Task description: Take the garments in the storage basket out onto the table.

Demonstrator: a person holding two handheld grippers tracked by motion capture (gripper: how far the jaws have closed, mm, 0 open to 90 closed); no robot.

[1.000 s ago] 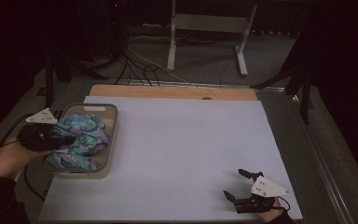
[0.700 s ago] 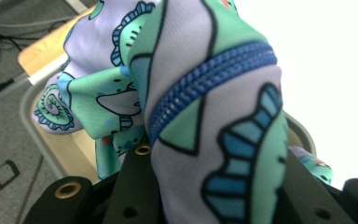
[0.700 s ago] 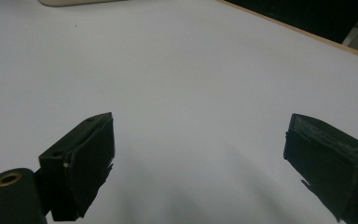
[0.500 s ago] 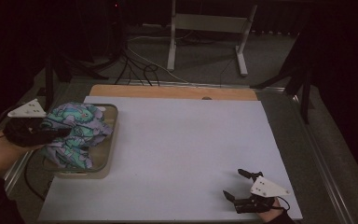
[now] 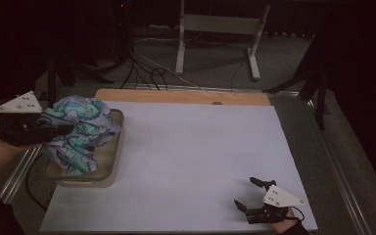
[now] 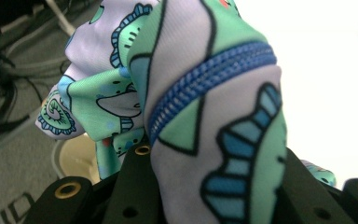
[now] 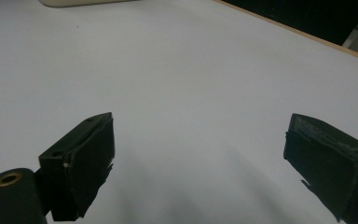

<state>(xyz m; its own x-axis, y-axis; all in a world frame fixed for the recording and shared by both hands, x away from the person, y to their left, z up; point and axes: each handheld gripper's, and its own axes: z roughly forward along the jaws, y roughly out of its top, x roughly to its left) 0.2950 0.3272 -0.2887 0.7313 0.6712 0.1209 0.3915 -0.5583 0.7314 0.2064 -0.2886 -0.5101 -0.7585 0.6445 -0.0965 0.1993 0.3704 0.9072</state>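
The left gripper [image 5: 54, 131] pinches the patterned garment [image 5: 81, 132], whose bulk hangs over the tray [image 5: 108, 169] at the table's [image 5: 196, 147] left edge. The right gripper [image 5: 250, 193], jaws spread, idles near the front corner. Lifting looks begun; carrying out and laying down remain.

Dim lab or test room — white work table [image 5: 191, 156], loose floor cables [image 5: 147, 68], metal stand [image 5: 215, 29]

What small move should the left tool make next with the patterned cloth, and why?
Probably lift a little higher: the left tool is shut on the patterned cloth, but the cloth's lower end seems to hang inside the tray.
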